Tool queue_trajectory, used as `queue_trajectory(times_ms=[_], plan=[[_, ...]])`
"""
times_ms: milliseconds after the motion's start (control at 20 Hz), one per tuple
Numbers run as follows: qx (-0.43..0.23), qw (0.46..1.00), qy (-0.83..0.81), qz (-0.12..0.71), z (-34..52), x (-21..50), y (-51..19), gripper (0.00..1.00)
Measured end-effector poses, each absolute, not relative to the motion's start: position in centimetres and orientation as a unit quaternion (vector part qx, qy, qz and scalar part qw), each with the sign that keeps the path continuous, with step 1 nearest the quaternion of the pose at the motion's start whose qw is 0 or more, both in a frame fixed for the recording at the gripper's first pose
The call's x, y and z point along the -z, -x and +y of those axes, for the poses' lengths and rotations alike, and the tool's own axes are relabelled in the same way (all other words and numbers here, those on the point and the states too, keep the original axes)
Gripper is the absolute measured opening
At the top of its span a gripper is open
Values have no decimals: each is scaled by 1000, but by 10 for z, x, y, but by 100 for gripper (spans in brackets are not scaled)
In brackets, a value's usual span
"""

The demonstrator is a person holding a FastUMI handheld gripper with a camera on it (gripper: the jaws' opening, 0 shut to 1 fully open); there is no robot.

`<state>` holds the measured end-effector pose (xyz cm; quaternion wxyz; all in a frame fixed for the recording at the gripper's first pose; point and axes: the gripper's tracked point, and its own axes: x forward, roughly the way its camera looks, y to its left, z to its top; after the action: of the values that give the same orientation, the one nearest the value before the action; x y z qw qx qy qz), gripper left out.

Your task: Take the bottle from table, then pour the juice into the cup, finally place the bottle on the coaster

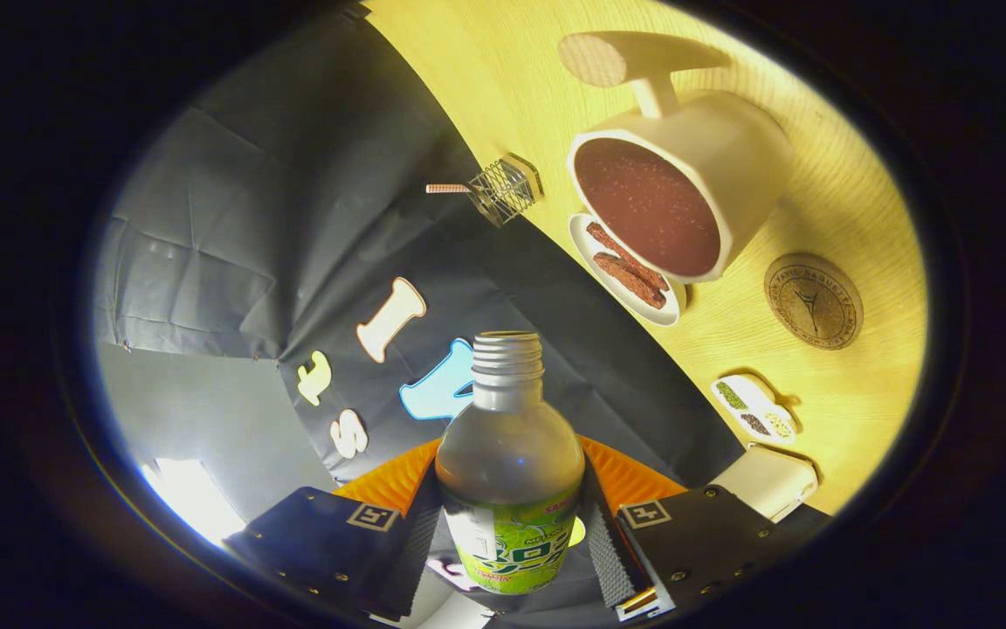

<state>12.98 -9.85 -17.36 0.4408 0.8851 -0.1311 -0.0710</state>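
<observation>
Clear plastic with a green label: the bottle (510,472) is clenched between both fingers of the gripper (510,533) at lower centre of the frame, its cap off and its threaded neck pointing up the frame. The whole scene is seen tilted, so the bottle is judged to be lifted off the table (852,201) and partway through the pour. In the upper right, the white cup (686,188) is seen with a long handle and a reddish-brown fill inside. No stream is seen leaving the neck, and the bottle's upper part looks nearly empty. Just below the cup, a small white dish (621,266) holds brown strips. Right of that, the round brown coaster (813,301) lies bare on the wood. Next, the bottle would need righting and carrying across to be stood on that coaster.
</observation>
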Motion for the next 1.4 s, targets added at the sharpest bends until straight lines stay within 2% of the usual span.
queue_trajectory(times_ms=[350,700,900,1100,1400], plan=[[71,445,-883,-129,-95,175,-129,77],[77,482,-865,-118,-91,180,-126,77],[92,536,-833,-97,-85,186,-121,77],[109,621,-774,-64,-78,187,-117,77],[105,712,-693,-38,-58,177,-118,77]])
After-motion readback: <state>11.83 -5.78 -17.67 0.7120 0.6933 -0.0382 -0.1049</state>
